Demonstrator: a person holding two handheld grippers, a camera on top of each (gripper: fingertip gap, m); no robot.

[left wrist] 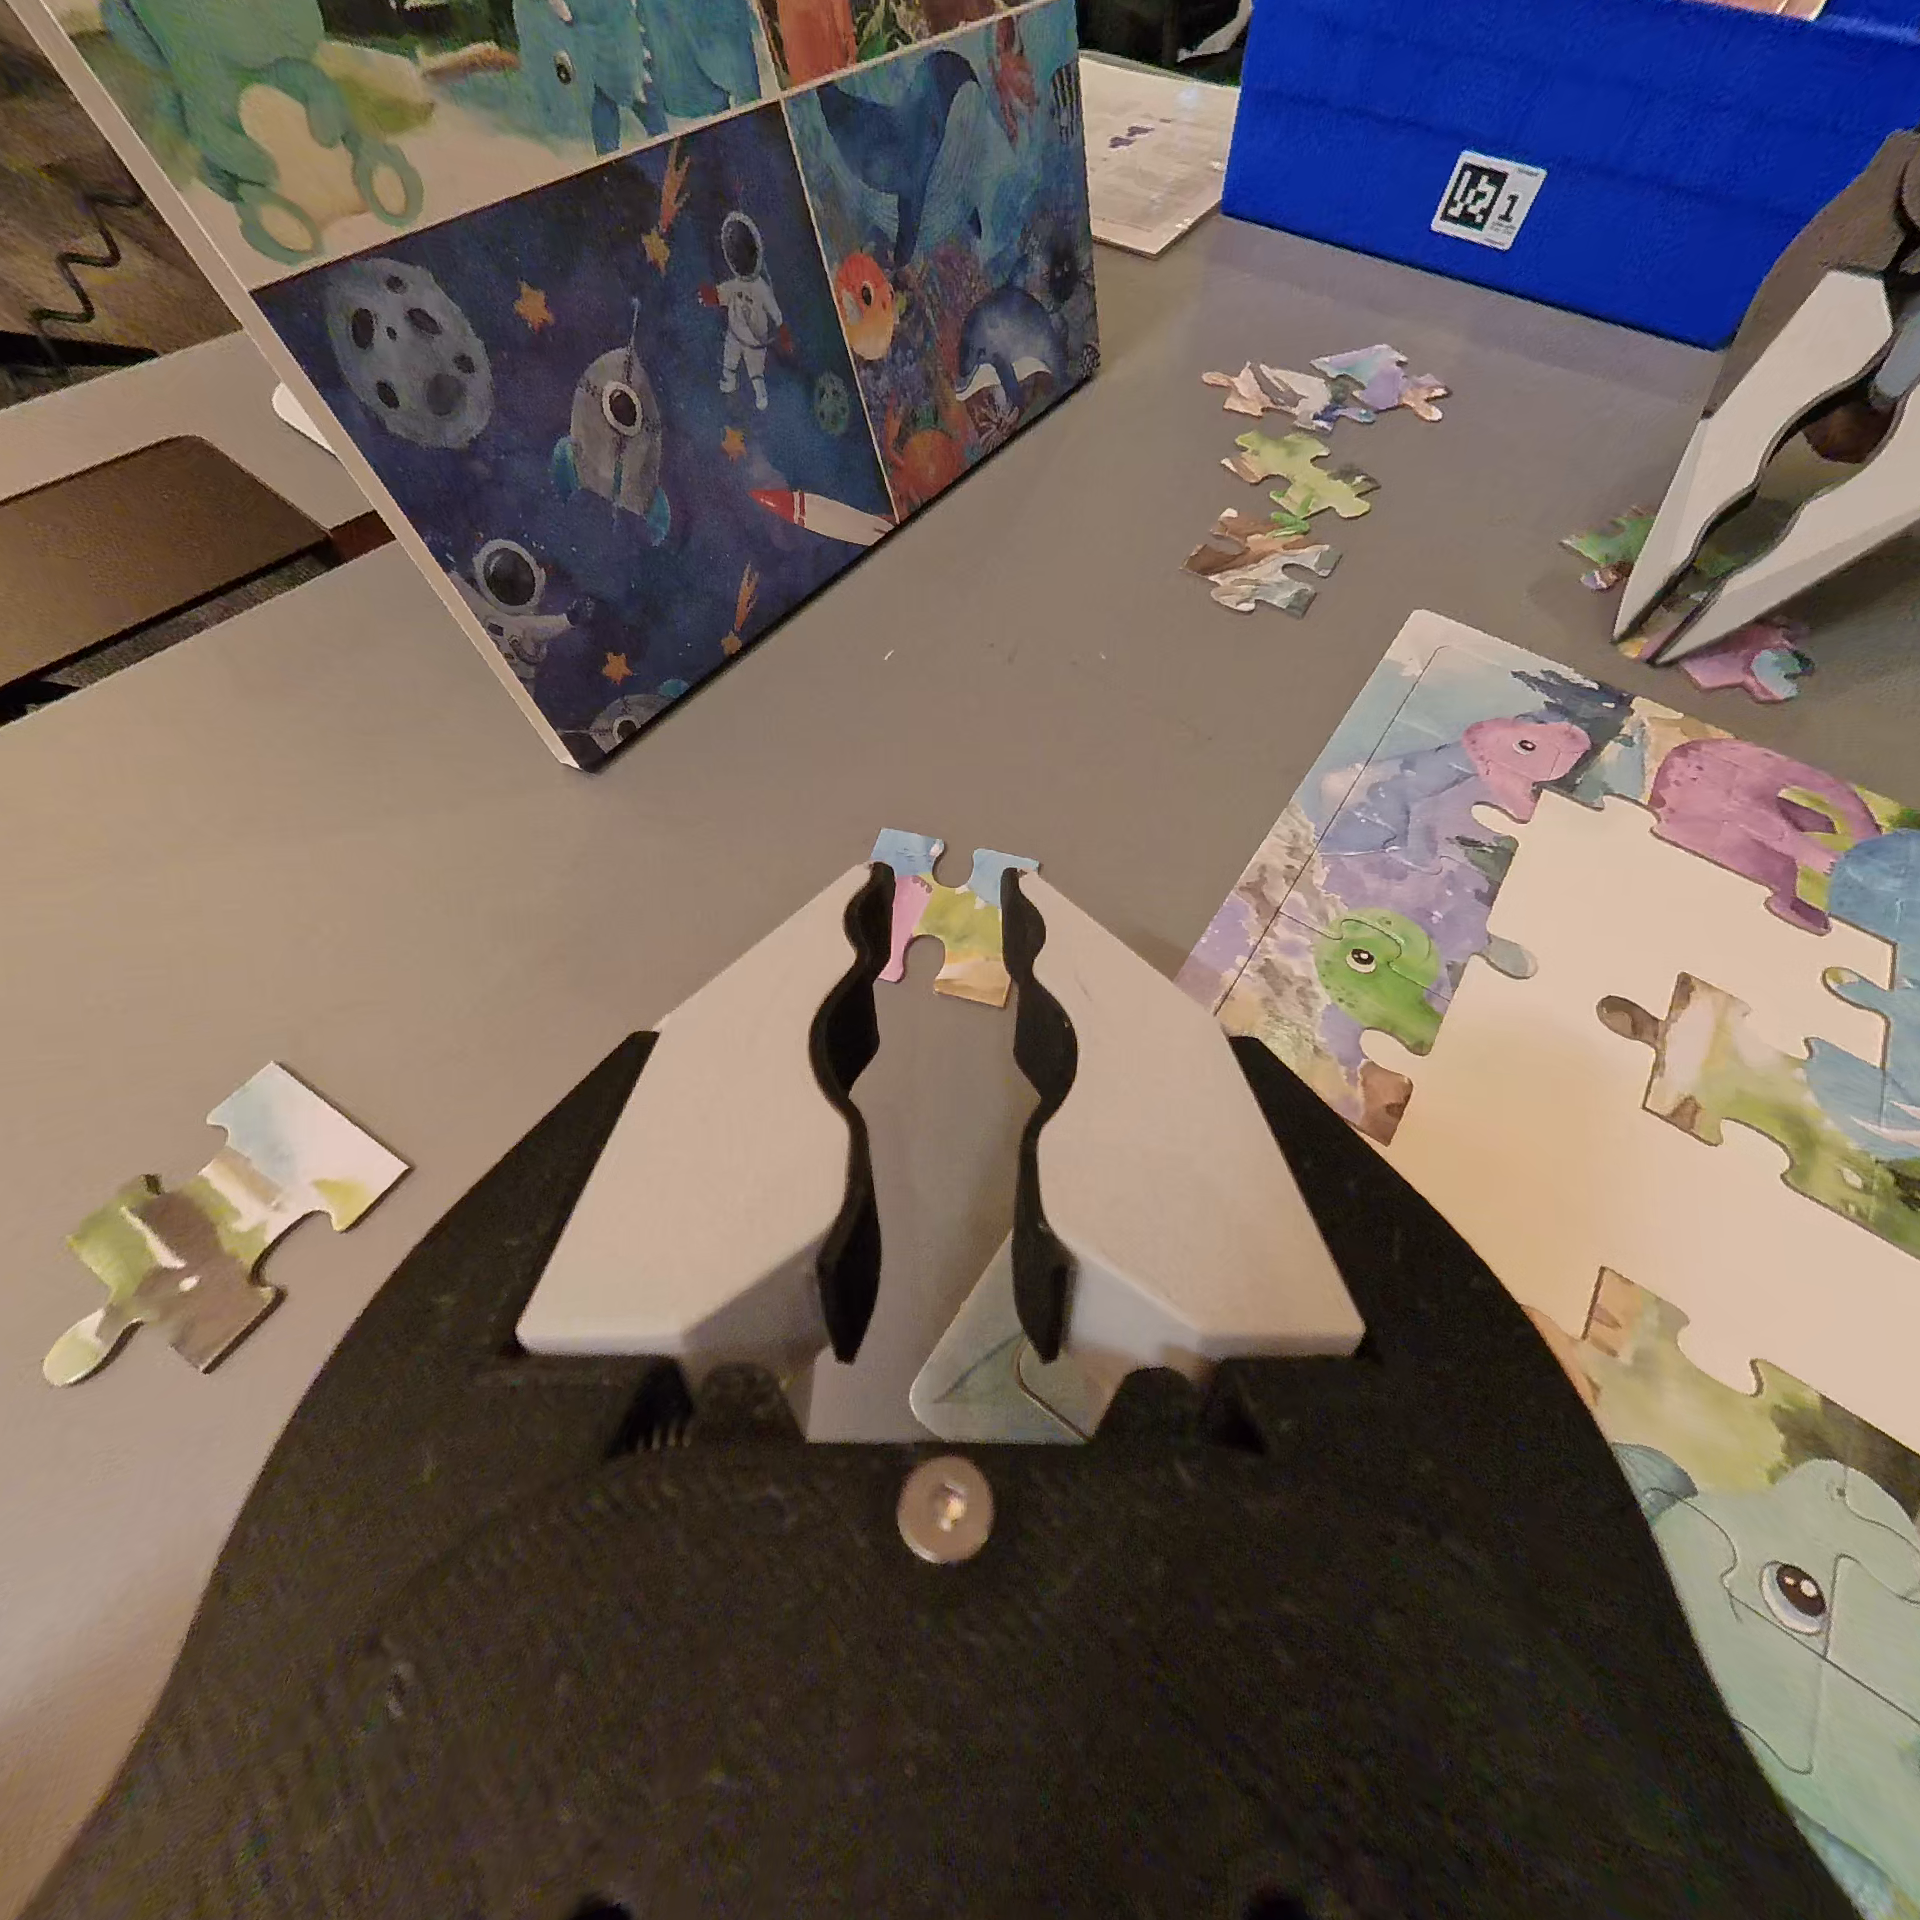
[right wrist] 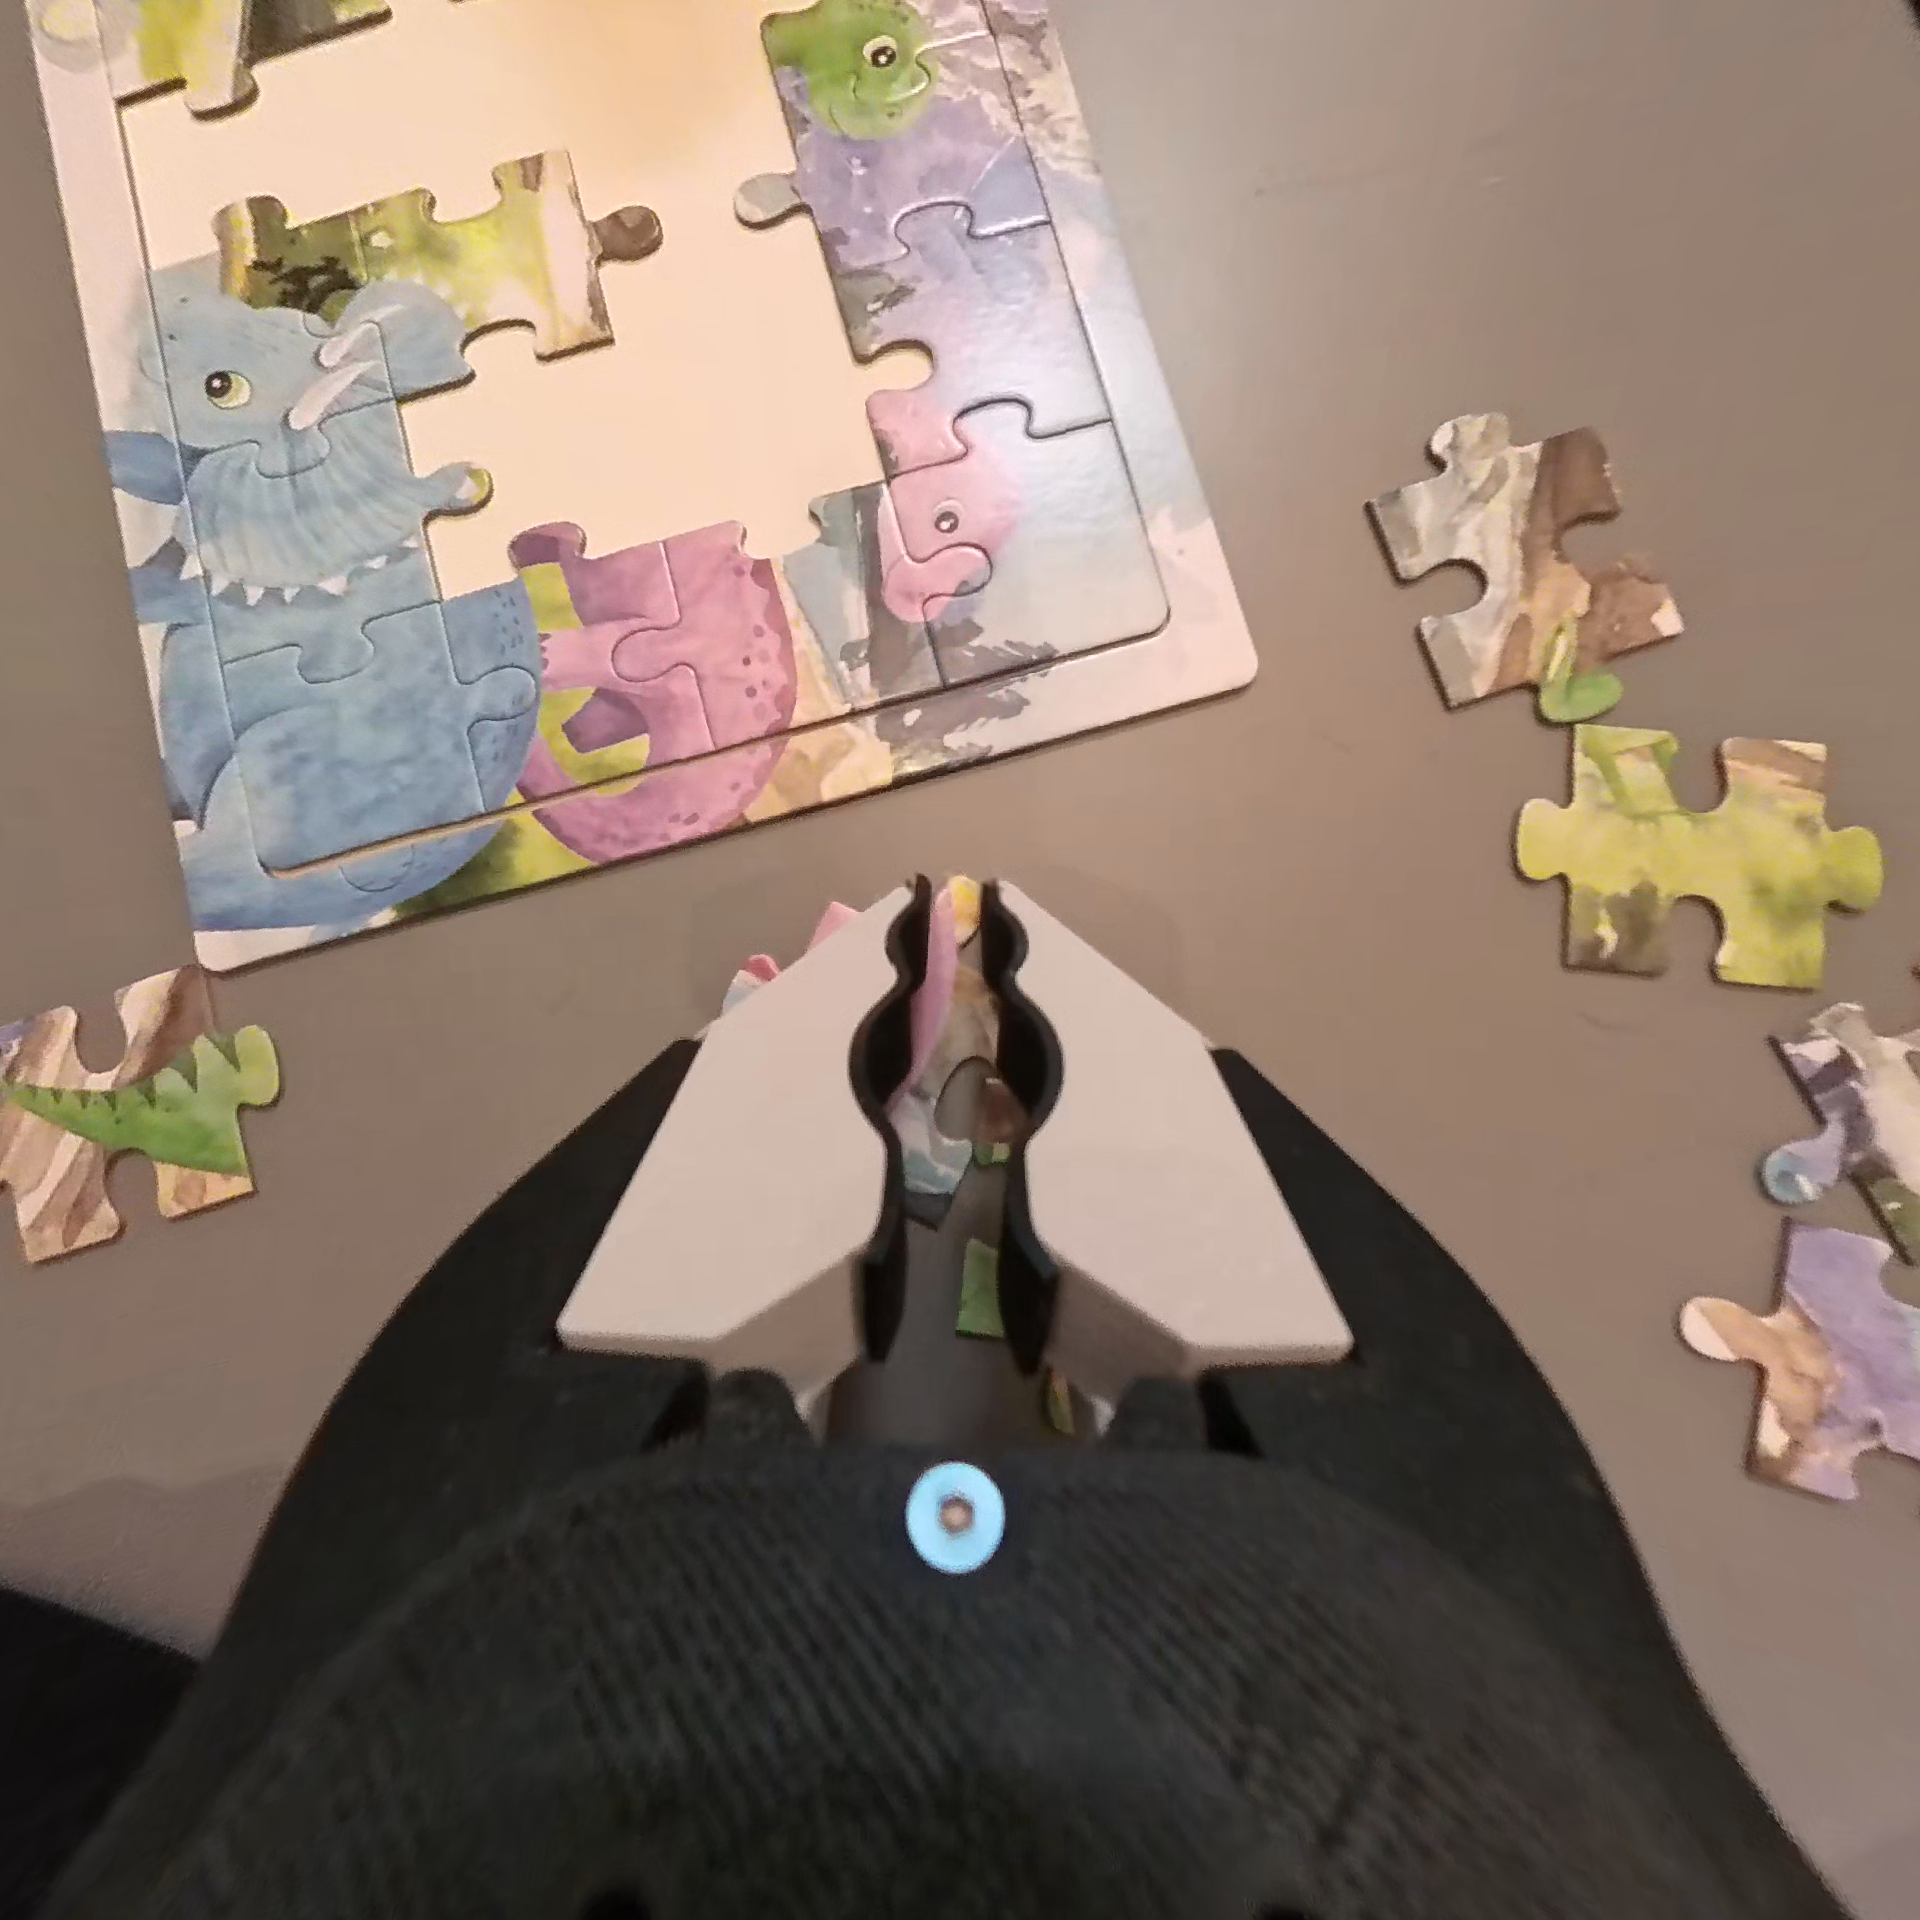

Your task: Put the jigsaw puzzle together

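Observation:
A puzzle board (left wrist: 1439, 665) lies on the grey table at the right, partly filled with dinosaur pieces around a bare white middle; it also shows in the right wrist view (right wrist: 1195, 644). My left gripper (left wrist: 940, 883) is open, its fingertips straddling a loose pink, green and blue piece (left wrist: 951, 935) that lies flat on the table. My right gripper (right wrist: 951, 894) is shut on a pink-edged piece (right wrist: 935, 977), tips down at the table just off the board's near edge. It shows in the left wrist view (left wrist: 1662, 634) at the board's far corner.
Loose pieces lie at the left (left wrist: 229, 1216) and behind the board (left wrist: 1299, 473), and in the right wrist view (right wrist: 1704, 862), (right wrist: 114, 1101). A picture-covered box (left wrist: 623, 416) stands at the back left. A blue bin (left wrist: 1558, 125) and a paper sheet (left wrist: 1153, 156) sit at the back. The left gripper's tips are roughly 30 cm from the right gripper's.

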